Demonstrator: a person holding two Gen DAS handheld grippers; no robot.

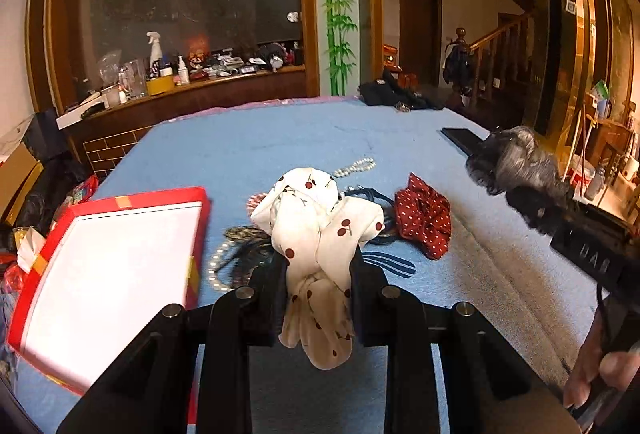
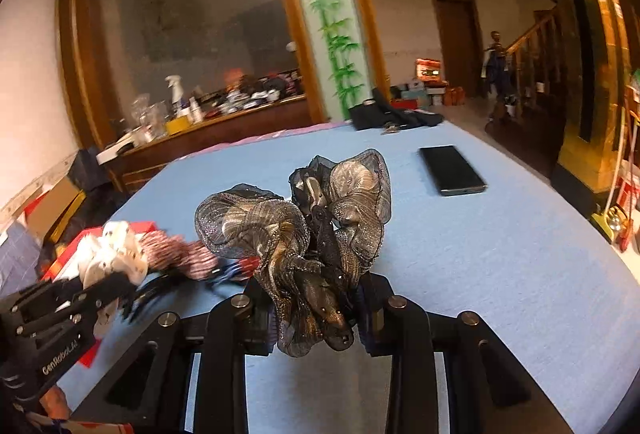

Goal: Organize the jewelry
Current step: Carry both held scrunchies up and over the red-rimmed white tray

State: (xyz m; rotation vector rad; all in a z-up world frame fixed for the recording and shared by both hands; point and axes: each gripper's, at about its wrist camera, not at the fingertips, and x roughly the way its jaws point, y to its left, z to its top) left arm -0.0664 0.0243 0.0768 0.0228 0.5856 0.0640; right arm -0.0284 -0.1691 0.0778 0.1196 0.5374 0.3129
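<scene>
The left gripper [image 1: 318,270] pinches a white cherry-print scrunchie [image 1: 320,230], its two black fingers pressed against the cloth at lower centre of the left wrist view, with the fabric bulging above the fingers and hanging below them. Behind it, on the blue-covered bench [image 1: 280,138], lies a small heap: a red scrunchie with white dots [image 1: 424,220] to the right, a pearl strand [image 1: 356,167] just beyond the white cloth, a second pearl strand [image 1: 218,270] to the left beside dark cords, and a dark band [image 1: 372,194] between the white and red cloth. At the left of the frame sits an open red box with a white inside [image 1: 116,274], tilted and partly blurred. The right gripper [image 2: 316,298] pinches a dark, gold-shimmering organza scrunchie [image 2: 300,230], which fans out above the fingers in the middle of the right wrist view; in the left wrist view it appears at the right edge, raised above the bench. A black phone [image 2: 452,170] lies flat on the bench at upper right of the right wrist view, well apart from the heap. A person's fingers [image 1: 600,374] show at the lower right of the left wrist view.
</scene>
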